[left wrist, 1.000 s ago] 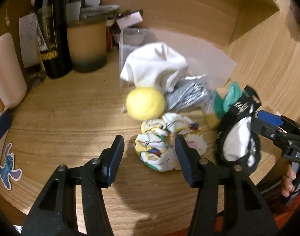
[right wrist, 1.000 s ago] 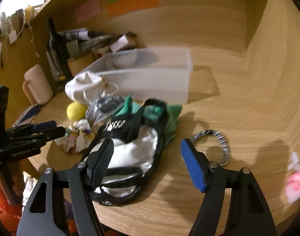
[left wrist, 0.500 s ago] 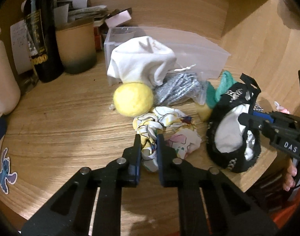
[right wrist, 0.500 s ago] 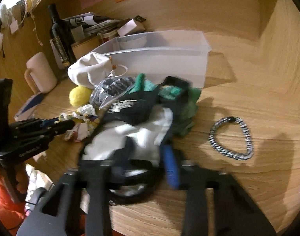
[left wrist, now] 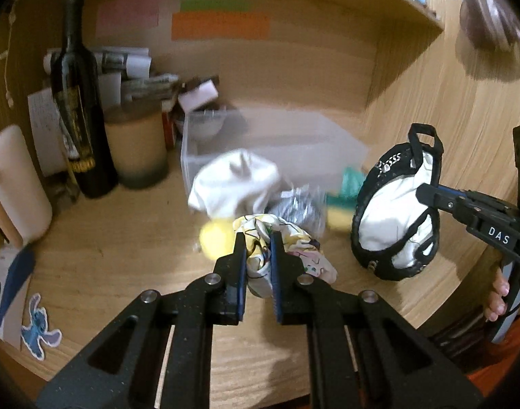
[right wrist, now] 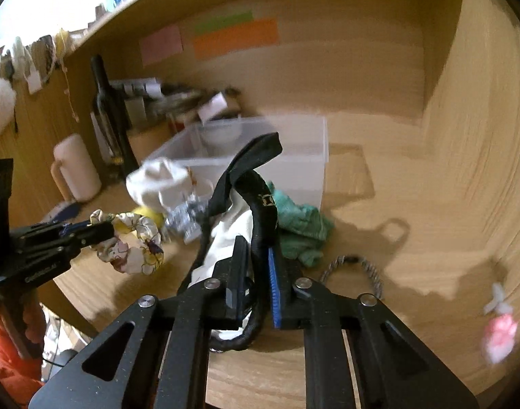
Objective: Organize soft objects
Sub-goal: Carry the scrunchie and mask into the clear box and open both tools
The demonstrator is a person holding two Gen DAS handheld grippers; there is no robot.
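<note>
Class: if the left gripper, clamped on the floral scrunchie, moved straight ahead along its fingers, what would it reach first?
Probably the crumpled white cloth right beyond the left gripper and its floral scrunchie; the clear plastic bin lies behind. Depth is uncertain.

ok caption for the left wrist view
Left gripper shut on scrunchie; right gripper lifts black-and-white pouch.

The left gripper (left wrist: pixel 257 238) is pinched tight on cloth. The right gripper (right wrist: pixel 256 255) is pinched tight on cloth too, lifted up.
</note>
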